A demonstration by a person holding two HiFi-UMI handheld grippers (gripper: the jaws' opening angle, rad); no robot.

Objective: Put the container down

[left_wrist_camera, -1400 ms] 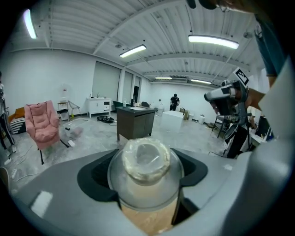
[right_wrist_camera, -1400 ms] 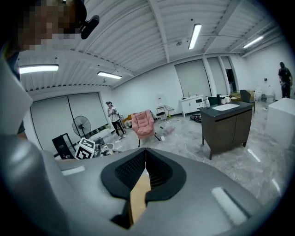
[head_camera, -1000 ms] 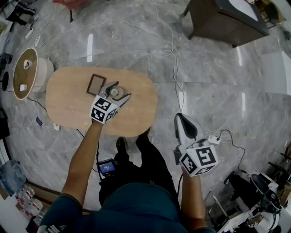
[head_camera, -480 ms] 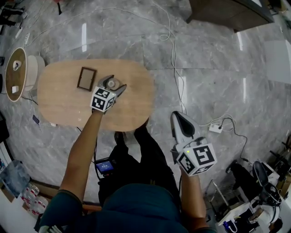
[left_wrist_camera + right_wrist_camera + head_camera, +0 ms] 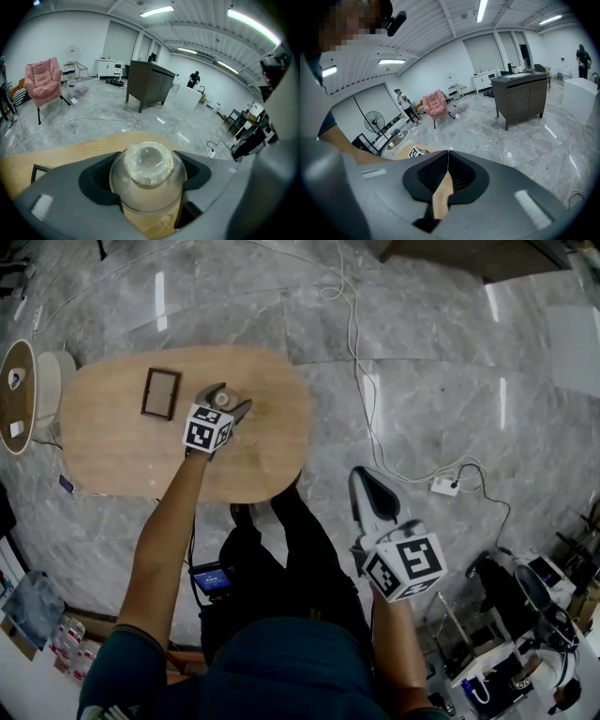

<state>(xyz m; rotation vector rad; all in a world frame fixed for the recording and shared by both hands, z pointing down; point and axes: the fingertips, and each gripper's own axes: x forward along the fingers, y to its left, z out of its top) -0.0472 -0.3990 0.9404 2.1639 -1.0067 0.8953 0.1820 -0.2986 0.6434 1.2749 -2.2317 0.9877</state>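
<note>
Counting the scene gives two claws, one container, one dark frame and one worktop. The left claw (image 5: 225, 402) pinches the container (image 5: 148, 180), its two grey jaws set wide and pressing on the round body from either side. This container is a small jar of clear glass with a bulging, domed shoulder and a round frosted top, rough and pale at its rim. Through its clear wall only the wood below shows; I see nothing else inside it. It sits upright in the grip, over the far middle of the oval wooden worktop (image 5: 267, 451). No view settles whether its base touches the wood.

The frame (image 5: 160, 393) is a thin, dark, upright rectangle lying flat on the worktop. It is to the left of the left claw in the head view, near it but apart.

The right claw (image 5: 446, 161) has its jaws pressed together, tips meeting in a thin line with nothing between them. It hangs off the worktop, over the grey marble floor (image 5: 431, 343), well apart from the container. One white cable (image 5: 358, 352) winds across that floor to a small white power strip (image 5: 441, 487).
</note>
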